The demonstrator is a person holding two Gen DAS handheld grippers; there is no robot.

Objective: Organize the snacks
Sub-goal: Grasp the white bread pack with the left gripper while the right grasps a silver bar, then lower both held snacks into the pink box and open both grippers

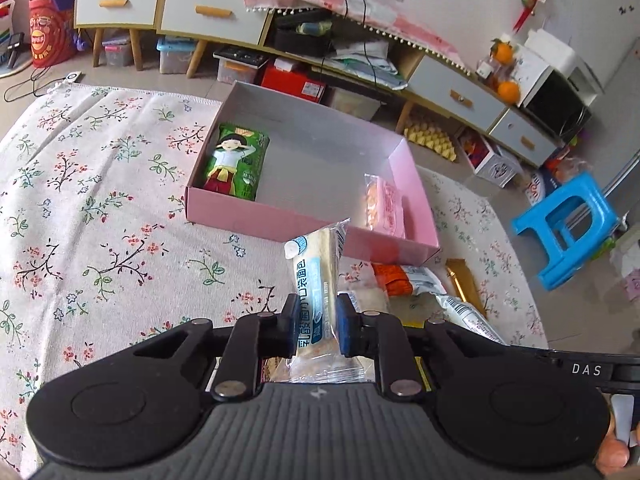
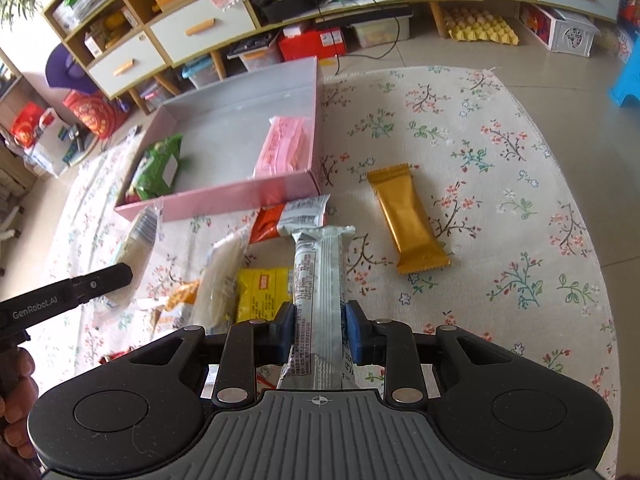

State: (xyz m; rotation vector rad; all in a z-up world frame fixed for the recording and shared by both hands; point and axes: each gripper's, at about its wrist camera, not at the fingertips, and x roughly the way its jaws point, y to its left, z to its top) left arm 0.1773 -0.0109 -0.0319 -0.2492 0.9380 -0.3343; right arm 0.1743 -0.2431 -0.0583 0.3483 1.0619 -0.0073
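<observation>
Pink box sits open on the floral cloth, 1 green snack pack at its left end and 1 pink pack at the right. Bread packet stands up, pinched. Grey-white bar too. Gold bar lies flat right of the box; orange pack and yellow pack lie near its front wall.

Bright, even daylight with soft, faint shadows; strong fisheye bending at the frame edges, dark corners, centre fairly sharp throughout.

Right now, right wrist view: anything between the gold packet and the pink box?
Nothing. Only bare floral cloth lies between the gold packet and the pink box. The right wrist view shows this stretch clearly.
</observation>
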